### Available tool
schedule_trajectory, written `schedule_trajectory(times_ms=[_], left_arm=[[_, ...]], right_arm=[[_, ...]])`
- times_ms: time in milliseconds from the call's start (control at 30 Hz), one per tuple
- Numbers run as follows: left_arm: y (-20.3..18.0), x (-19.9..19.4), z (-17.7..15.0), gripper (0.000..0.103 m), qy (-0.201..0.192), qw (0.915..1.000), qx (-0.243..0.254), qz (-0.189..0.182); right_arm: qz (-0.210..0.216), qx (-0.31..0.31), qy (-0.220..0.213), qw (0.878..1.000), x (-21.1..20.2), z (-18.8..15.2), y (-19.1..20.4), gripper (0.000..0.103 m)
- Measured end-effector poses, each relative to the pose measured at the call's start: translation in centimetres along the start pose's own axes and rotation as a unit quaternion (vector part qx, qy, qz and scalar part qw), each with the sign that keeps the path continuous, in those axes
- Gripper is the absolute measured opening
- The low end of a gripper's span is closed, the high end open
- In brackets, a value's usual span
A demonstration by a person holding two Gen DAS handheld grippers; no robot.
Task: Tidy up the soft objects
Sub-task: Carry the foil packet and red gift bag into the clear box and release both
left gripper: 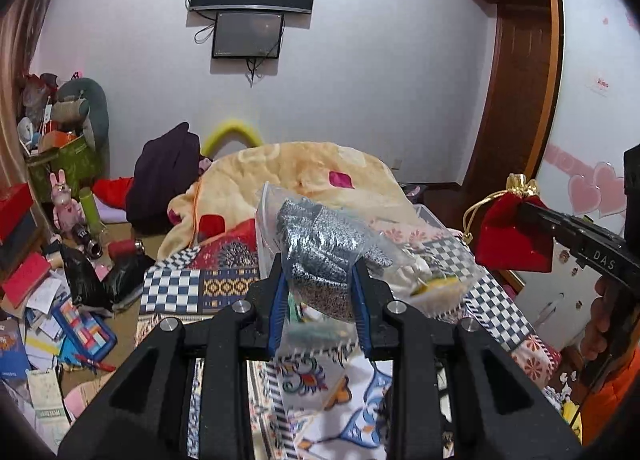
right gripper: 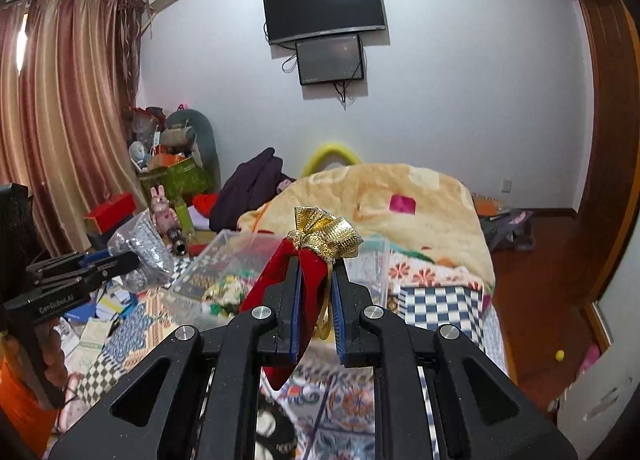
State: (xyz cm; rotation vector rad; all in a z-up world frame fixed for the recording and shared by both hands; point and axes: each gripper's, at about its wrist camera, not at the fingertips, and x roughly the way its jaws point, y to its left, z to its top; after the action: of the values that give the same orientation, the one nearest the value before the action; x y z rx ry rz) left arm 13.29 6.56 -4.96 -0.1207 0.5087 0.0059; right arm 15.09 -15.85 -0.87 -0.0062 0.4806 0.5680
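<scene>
**Both grippers hold a soft item above the bed**

The left gripper (left gripper: 320, 280) fills the lower middle of the left wrist view. Its jaws are closed on a clear bag (left gripper: 320, 244) stuffed with grey speckled fabric; the blue pads press the bag's lower part from both sides, and the rest of it bulges up and to the right above the fingertips. The bag hangs clear of the bed (left gripper: 320, 380), whose patterned cover lies below it.

The right gripper (right gripper: 316, 280) sits at lower centre of the right wrist view. Its jaws are clamped on a red pouch (right gripper: 280, 288) with a gold frill (right gripper: 326, 236) at the top. The red cloth is pinched flat between the pads, the frill stands just above the fingertips, and the pouch's lower corner droops beneath the jaws. A gold cord (right gripper: 326, 312) loops down between the pads.

In the left wrist view the pouch shows at the right edge of the frame, level with the bag and well apart from it. In the right wrist view the bag shows at the left, held up by the other gripper.

A clear plastic bin (right gripper: 248, 260) stands on the bed behind the pouch, with mixed coloured things inside. Beyond it lies a heaped yellow blanket (right gripper: 400, 200). Two dark screens (right gripper: 324, 4) hang on the wall at upper centre. Boxes, papers and toys crowd the floor (left gripper: 60, 300) at the left.
</scene>
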Motion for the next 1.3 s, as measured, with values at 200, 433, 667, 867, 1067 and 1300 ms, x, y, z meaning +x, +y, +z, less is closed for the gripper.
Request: schedule_trajectory(times_ms=[200, 433, 667, 867, 1067, 1300], left_arm=[[0.3, 2.5, 0.9, 0.029, 0.01, 0.9999, -0.01, -0.001], [0.0, 6.6, 0.7, 0.029, 0.043, 0.9989, -0.017, -0.005], [-1.0, 9.9, -0.5, 0.029, 0.081, 0.9966, -0.01, -0.007], [-1.7, 11.8, -2.1, 0.03, 0.114, 0.9935, 0.005, -0.002], [-2.2, 11.5, -2.5, 0.033, 0.124, 0.9922, 0.015, -0.005], [-1.6, 10.1, -2.2, 0.039, 0.126, 0.9918, -0.003, -0.02]], right_arm=[[-0.011, 0.0, 0.0, 1.0, 1.9, 1.1, -0.2, 0.012], [0.001, 0.015, 0.031, 0.999, 4.9, 0.7, 0.1, 0.012], [0.003, 0.001, 0.073, 0.997, 7.5, -0.8, 1.0, 0.012], [0.0, -0.003, 0.113, 0.994, 9.2, -2.1, 0.8, 0.012], [-0.003, -0.008, 0.137, 0.991, 10.0, -2.8, 0.9, 0.014], [-0.019, -0.028, 0.144, 0.989, 8.5, -3.1, 0.9, 0.037]])
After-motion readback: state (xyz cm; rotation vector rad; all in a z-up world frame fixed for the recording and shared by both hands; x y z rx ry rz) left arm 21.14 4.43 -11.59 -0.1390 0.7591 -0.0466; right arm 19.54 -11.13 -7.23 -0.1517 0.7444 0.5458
